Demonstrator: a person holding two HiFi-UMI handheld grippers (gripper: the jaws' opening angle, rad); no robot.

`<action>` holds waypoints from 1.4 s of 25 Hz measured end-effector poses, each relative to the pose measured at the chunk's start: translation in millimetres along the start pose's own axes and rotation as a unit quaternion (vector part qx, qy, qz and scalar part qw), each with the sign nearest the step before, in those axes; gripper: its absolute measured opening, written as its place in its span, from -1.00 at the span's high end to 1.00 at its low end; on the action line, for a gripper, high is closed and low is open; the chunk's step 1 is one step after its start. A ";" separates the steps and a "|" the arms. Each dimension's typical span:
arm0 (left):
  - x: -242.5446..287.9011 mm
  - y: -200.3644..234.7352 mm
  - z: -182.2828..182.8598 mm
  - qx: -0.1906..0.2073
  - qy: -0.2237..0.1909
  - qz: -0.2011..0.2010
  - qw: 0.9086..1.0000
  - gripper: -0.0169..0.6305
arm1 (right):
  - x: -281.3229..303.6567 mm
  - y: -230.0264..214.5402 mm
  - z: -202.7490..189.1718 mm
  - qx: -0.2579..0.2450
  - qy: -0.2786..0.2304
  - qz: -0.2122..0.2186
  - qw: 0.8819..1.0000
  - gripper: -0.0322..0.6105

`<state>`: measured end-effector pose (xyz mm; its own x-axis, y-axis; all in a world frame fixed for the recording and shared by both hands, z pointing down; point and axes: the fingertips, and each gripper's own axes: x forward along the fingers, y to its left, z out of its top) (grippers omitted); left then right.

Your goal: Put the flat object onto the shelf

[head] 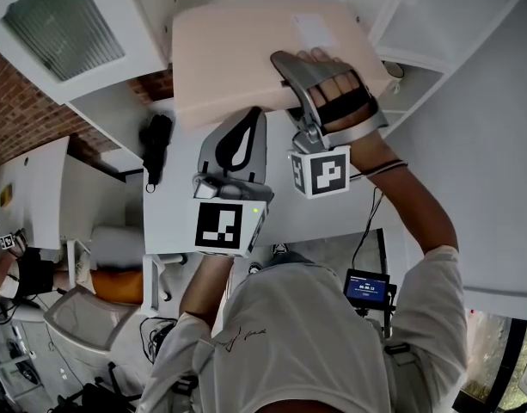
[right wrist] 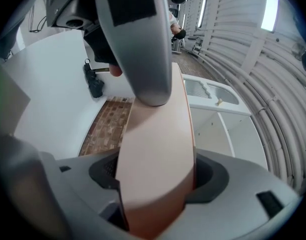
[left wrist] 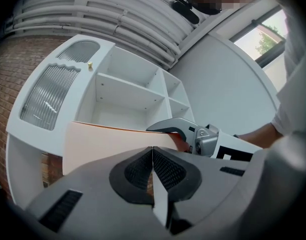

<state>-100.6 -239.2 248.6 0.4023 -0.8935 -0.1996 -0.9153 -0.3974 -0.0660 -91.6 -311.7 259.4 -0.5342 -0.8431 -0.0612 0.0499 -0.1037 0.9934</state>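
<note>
A flat beige box point(head: 246, 50) is held up in front of a white shelf unit point(left wrist: 123, 91). My left gripper point(head: 246, 119) grips its near edge. In the left gripper view its jaws point(left wrist: 153, 151) are shut on a thin white edge of the box point(left wrist: 103, 144). My right gripper point(head: 284, 67) reaches over the box's right part, one jaw on top and the other hidden beneath. In the right gripper view the thick box point(right wrist: 157, 149) fills the gap of the wide-set jaws point(right wrist: 156, 171), touching both pads. Open shelf compartments point(right wrist: 217, 129) lie just beyond the box.
A cabinet door with ribbed glass point(left wrist: 53, 94) stands open at the shelf unit's left, against a brick wall point(head: 22, 101). A black tool point(head: 156, 149) hangs on the white panel beside the box. A small lit screen point(head: 366, 286) sits at the person's waist.
</note>
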 end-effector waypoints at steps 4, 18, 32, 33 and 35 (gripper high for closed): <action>1.6 1.3 2.0 0.008 -0.008 0.001 1.000 0.91 | -4.6 -0.5 3.6 -0.002 -0.030 -0.010 0.999 -0.05; 7.5 13.5 -1.1 0.007 -0.001 0.010 1.000 0.91 | -28.4 -0.5 23.6 -0.017 -0.139 -0.046 0.989 -0.04; 15.2 17.5 -4.2 0.014 -0.001 0.013 1.000 0.91 | -56.5 -6.1 17.1 0.055 -0.162 -0.063 0.983 0.01; 16.1 17.6 -4.5 0.015 0.000 0.013 1.000 0.91 | -58.9 -7.2 14.0 0.069 -0.159 -0.064 0.983 0.22; 17.4 17.4 -5.4 0.015 -0.001 0.013 1.000 0.91 | -63.5 -8.5 7.3 0.094 -0.151 -0.068 0.982 0.39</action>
<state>-109.5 -262.8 249.3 0.3782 -0.9032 -0.2028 -0.9257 -0.3672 -0.0907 -64.3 -253.4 255.5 -0.7521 -0.6311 -0.1902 -0.1800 -0.0810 0.9803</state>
